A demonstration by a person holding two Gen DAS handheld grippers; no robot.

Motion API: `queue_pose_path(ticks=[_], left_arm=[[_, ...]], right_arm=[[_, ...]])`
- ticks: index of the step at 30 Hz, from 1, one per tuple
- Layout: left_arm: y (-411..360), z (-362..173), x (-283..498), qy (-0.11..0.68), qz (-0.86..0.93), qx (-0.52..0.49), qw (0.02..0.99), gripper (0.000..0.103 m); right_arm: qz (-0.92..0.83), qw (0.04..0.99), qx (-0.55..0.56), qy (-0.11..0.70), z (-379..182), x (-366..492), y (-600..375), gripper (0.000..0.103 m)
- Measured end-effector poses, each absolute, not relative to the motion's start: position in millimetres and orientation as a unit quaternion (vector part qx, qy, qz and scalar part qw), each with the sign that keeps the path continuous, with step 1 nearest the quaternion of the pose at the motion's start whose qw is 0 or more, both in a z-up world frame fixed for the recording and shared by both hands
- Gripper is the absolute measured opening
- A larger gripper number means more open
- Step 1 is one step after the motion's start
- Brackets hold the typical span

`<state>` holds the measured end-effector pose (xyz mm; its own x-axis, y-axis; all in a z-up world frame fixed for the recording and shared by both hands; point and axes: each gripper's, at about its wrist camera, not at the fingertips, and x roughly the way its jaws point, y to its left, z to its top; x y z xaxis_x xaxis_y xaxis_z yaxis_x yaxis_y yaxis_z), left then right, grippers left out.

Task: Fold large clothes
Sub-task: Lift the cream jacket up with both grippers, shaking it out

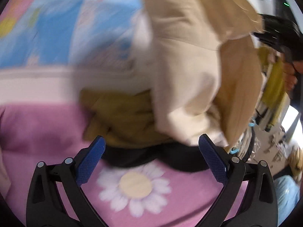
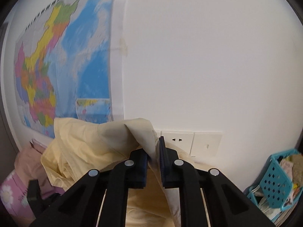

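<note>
Right gripper [image 2: 153, 158] pinching a cream garment [image 2: 90, 143], lifted before the wall [image 2: 208, 56].
Left gripper [image 1: 151, 155] gapes wide and empty over the pink bedspread [image 1: 47, 132]; it should catch the garment's hanging edge near the bed's edge, so the cloth can be spread flat.

The right gripper [image 2: 153, 162] is pinching a fold of the cream shirt [image 2: 90, 143] between its fingers [image 2: 164, 162], and the cloth is hanging before a white wall [image 2: 208, 56] with a map [image 2: 62, 60], a socket [image 2: 177, 141] and a teal basket [image 2: 274, 185].
</note>
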<state>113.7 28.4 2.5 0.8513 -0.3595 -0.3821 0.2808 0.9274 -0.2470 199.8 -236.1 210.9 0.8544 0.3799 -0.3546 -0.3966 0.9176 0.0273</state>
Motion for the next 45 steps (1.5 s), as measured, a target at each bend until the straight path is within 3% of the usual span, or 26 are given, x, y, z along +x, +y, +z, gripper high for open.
queue_pose_path(ticks=[2,4,6,16,23,27,33,41,45], left_arm=[[20.7,3.8,125.1,0.217,-0.172,-0.083,0.957,0.097],[11.2,6.6,146.4,0.231,-0.164,-0.073,0.956,0.068],[4.1,10.9,162.0,0.257,-0.185,-0.090,0.944,0.004],[-52.4,140.7,119.6,0.132,-0.223,0.006,0.966,0.003],[-27.8,257.6,37.7,0.008,-0.234,-0.020,0.972,0.003],[3.8,299.7,-38.8,-0.048,-0.187,0.001,0.981,0.004],[60.3,312.4,-135.8,-0.074,-0.120,0.023,0.990,0.004],[109.2,303.3,-262.8,-0.050,-0.013,0.053,0.997,0.004],[111.7,302.8,-295.6,-0.020,0.020,0.056,0.998,0.004]], right_arm=[[0.196,0.965,-0.019,0.174,212.6,195.3,-243.6,0.010],[0.190,0.967,-0.018,0.169,219.9,197.8,-253.2,0.010],[0.187,0.968,-0.011,0.170,222.7,196.9,-257.1,0.010],[0.106,0.992,0.020,0.059,309.5,96.0,-333.9,0.008],[0.126,0.990,0.025,-0.053,386.4,-20.5,-368.4,0.008],[0.181,0.981,0.019,-0.068,400.9,-74.3,-370.9,0.008],[0.301,0.952,0.040,-0.031,368.1,-119.4,-353.3,0.008],[0.460,0.888,0.013,-0.007,312.4,-181.7,-301.9,0.008],[0.514,0.856,0.050,0.009,305.3,-152.2,-292.1,0.009]])
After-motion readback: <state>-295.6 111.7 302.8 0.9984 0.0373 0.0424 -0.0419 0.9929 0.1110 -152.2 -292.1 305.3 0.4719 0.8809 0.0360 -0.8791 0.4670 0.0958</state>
